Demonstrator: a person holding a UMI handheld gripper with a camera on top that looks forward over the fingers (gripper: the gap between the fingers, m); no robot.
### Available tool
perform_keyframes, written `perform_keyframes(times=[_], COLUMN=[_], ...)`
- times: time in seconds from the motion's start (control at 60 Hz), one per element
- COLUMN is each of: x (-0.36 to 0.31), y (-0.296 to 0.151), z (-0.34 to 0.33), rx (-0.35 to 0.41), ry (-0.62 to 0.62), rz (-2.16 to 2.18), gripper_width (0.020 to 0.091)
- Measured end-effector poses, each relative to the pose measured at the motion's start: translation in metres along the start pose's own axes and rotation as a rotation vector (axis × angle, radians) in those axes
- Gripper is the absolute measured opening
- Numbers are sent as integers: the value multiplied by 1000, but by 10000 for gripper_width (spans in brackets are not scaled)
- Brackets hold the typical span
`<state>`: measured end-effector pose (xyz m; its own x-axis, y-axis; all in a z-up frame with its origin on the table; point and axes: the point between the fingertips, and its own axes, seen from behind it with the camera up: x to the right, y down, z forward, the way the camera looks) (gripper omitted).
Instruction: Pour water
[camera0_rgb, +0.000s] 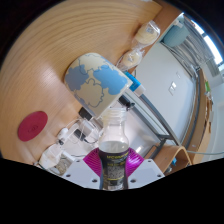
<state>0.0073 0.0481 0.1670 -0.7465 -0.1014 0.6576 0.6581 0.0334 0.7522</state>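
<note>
The hand-held gripper (115, 165) is clamped on an upright, capless water bottle (115, 150) held over the wooden table (45, 75), with a clear glass (87, 128) just ahead, so grasping looks done and pouring remains.

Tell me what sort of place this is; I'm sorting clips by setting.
Probably an office or meeting room: a round wooden table, a window beyond it, and a globe by drinking glasses. The gripper holds a water bottle.

bottle (116, 150): clear glossy plastic | table (40, 70): smooth light wood | glass (86, 128): clear, shiny
</note>
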Motion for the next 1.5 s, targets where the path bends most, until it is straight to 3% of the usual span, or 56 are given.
perform_keyframes(times=[0.167,0.467,0.633,0.667,1.067,1.2,1.45,1.5], x=[-2,-58,-68,-65,-80,-84,-84,-87], y=[-1,8,3,-7,-22,-19,-18,-20], z=[-5,-32,-38,-36,-31,-32,-31,-33], rx=[15,-31,58,33,113,92,73,57], ry=[-13,-249,-320,-302,-292,-284,-263,-288], rz=[204,1490,2010,2053,2224,2255,2257,2256], gripper_width=[273,273,272,271,292,291,424,508])
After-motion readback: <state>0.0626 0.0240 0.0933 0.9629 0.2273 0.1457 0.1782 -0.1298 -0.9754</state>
